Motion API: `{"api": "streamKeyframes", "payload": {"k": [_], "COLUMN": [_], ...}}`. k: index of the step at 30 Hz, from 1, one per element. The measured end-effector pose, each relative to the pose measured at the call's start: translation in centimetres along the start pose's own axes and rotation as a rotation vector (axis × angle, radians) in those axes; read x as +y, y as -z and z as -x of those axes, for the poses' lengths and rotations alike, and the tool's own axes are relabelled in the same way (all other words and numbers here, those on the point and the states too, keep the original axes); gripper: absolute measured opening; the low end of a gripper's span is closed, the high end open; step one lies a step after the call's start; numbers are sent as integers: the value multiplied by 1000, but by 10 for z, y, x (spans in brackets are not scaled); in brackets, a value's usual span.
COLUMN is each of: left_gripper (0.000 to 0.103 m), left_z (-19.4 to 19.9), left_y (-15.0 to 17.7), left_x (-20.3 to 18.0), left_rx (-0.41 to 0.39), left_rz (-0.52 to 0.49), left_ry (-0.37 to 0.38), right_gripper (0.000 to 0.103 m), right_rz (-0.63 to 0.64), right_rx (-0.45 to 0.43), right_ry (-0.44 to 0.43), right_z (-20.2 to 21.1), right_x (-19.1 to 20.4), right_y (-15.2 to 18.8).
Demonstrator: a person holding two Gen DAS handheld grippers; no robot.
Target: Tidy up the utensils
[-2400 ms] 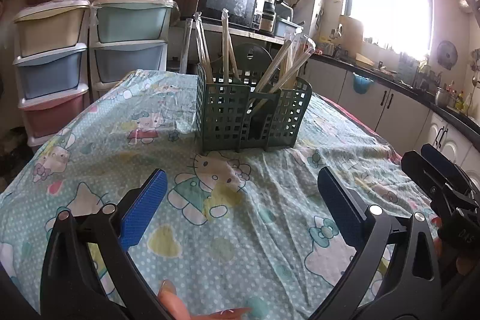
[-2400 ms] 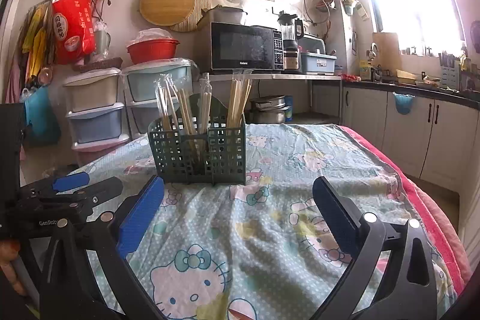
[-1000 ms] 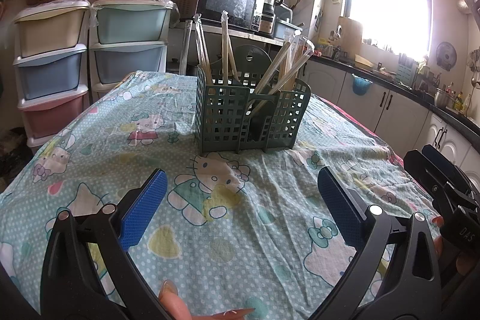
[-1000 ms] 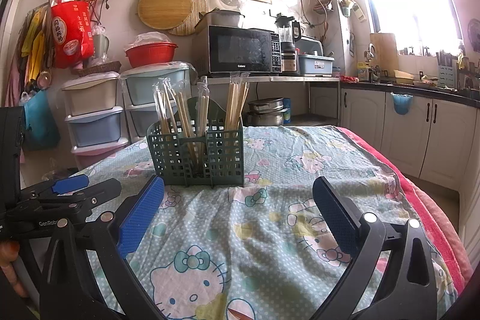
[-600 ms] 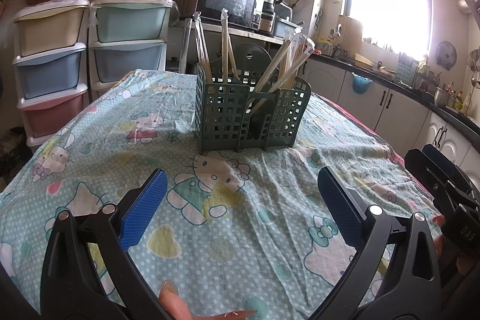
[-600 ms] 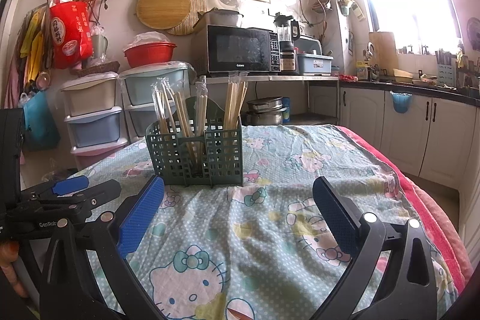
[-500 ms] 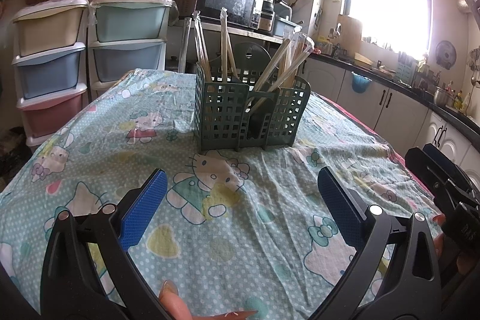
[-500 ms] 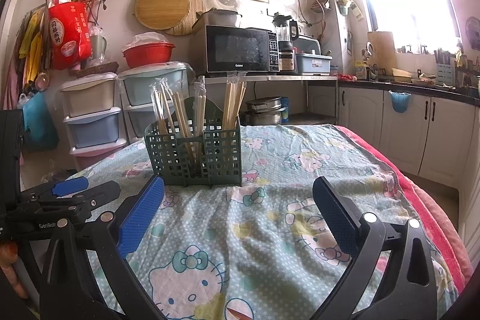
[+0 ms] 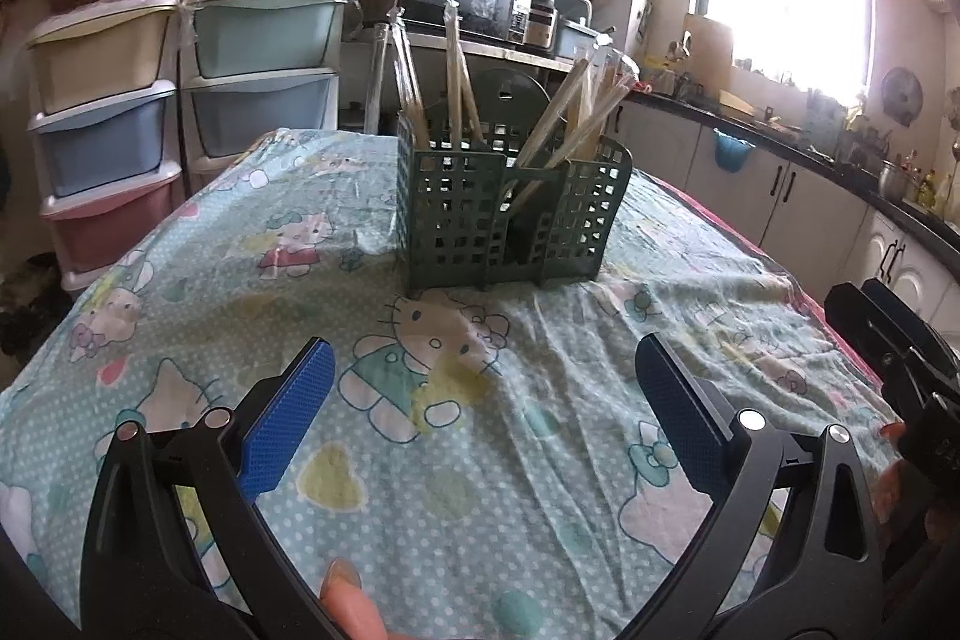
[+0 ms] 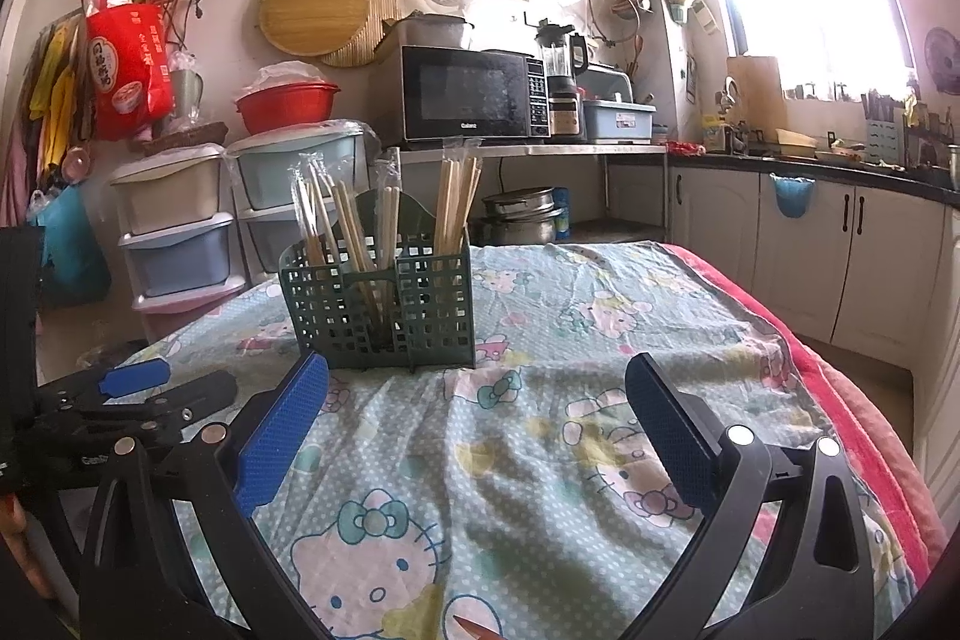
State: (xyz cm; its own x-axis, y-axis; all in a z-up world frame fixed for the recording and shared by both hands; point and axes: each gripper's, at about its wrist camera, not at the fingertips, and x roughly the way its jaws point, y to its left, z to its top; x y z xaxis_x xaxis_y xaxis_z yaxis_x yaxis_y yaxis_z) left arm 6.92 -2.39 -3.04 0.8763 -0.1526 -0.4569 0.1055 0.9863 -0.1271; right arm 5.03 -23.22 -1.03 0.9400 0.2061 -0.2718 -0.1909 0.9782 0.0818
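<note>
A dark green mesh utensil caddy [image 9: 510,214] [image 10: 384,310] stands upright on the cartoon-print tablecloth [image 9: 420,400] [image 10: 510,436]. Several wrapped pairs of wooden chopsticks [image 9: 456,82] [image 10: 348,226] stick up out of its compartments. My left gripper [image 9: 480,388] is open and holds nothing, a short way in front of the caddy. My right gripper [image 10: 474,394] is open too, with nothing between its blue pads, and also faces the caddy. Each gripper shows at the other view's edge: the right one [image 9: 888,340] and the left one [image 10: 138,388].
Stacked plastic drawers [image 9: 180,100] [image 10: 180,232] stand beyond the table's far left. A microwave [image 10: 474,100] sits on a shelf behind the caddy. White cabinets [image 10: 840,244] and a worktop run along the right wall. A red blanket edge [image 10: 840,388] marks the table's right side.
Both views have drifted only slightly; the caddy sits a touch further left in the right wrist view. Both grippers stay open and the caddy and chopsticks have not moved.
</note>
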Motion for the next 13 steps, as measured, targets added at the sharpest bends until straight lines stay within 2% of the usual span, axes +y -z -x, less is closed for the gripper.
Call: {"api": "streamKeyframes", "payload": {"k": [4, 7, 8, 11, 13], "left_gripper": [93, 93, 93, 93, 93], "left_z": [1, -2, -3, -19, -35], "left_y": [-3, -14, -18, -39, -49], "left_x": [6, 27, 37, 81, 109], "left_rx": [28, 70, 77, 145, 187], "left_rz": [13, 30, 31, 34, 53], "left_ry": [-2, -7, -24, -140, -197], "right_gripper": [97, 97, 97, 97, 97], "right_rz": [-15, -17, -13, -17, -27], "right_rx": [26, 52, 79, 160, 257], "right_ry": [25, 66, 78, 162, 206], "right_z": [-6, -13, -19, -43, -67], "right_x": [-6, -20, -26, -53, -75], "right_y": [-4, -13, -17, -31, -37]}}
